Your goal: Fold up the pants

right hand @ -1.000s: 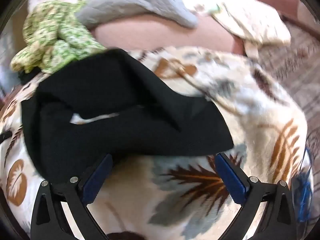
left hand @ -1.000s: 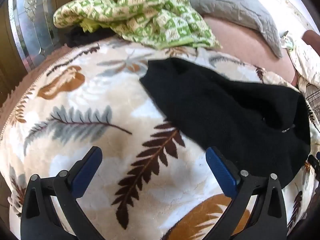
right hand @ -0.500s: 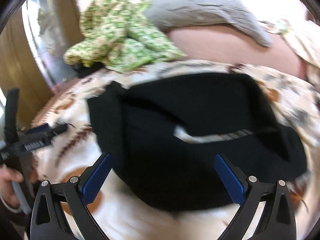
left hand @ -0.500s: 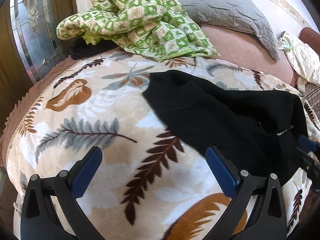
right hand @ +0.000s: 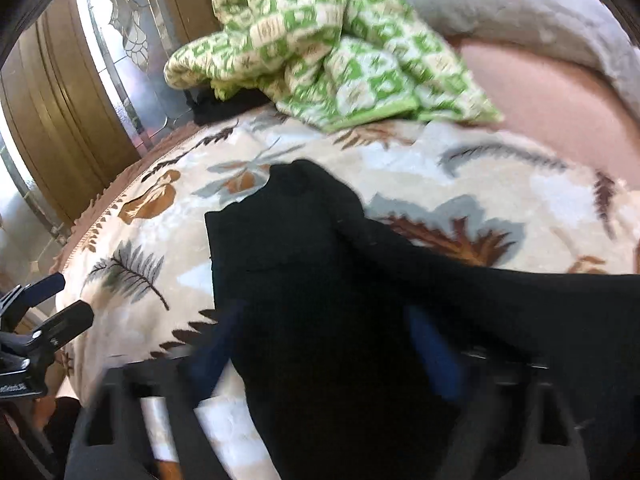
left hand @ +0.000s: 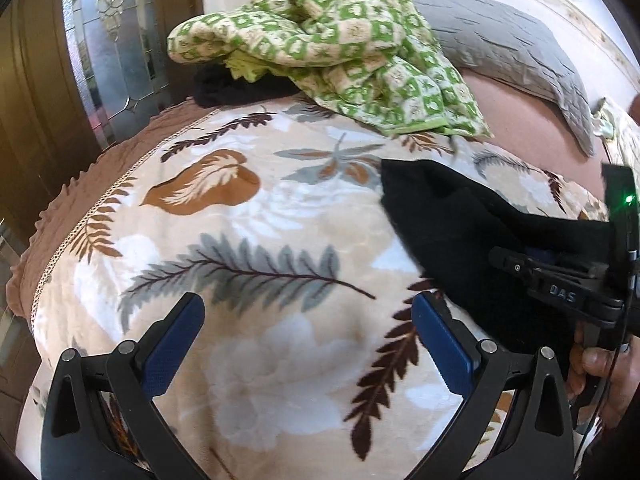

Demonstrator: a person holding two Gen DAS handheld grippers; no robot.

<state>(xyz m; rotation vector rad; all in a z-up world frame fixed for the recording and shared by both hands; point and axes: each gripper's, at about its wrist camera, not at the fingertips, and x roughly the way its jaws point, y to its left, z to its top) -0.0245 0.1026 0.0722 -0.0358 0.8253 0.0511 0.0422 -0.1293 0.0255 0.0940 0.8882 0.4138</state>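
The black pants [right hand: 320, 300] lie crumpled on the leaf-print blanket [left hand: 248, 248] over the bed. A second ago the right claw [right hand: 320, 352] stood wide above them; now its jaws are closing with the cloth between them, so a grab for the fold looks underway. The left claw [left hand: 308, 344] stays wide open and empty, just beside the pants' edge
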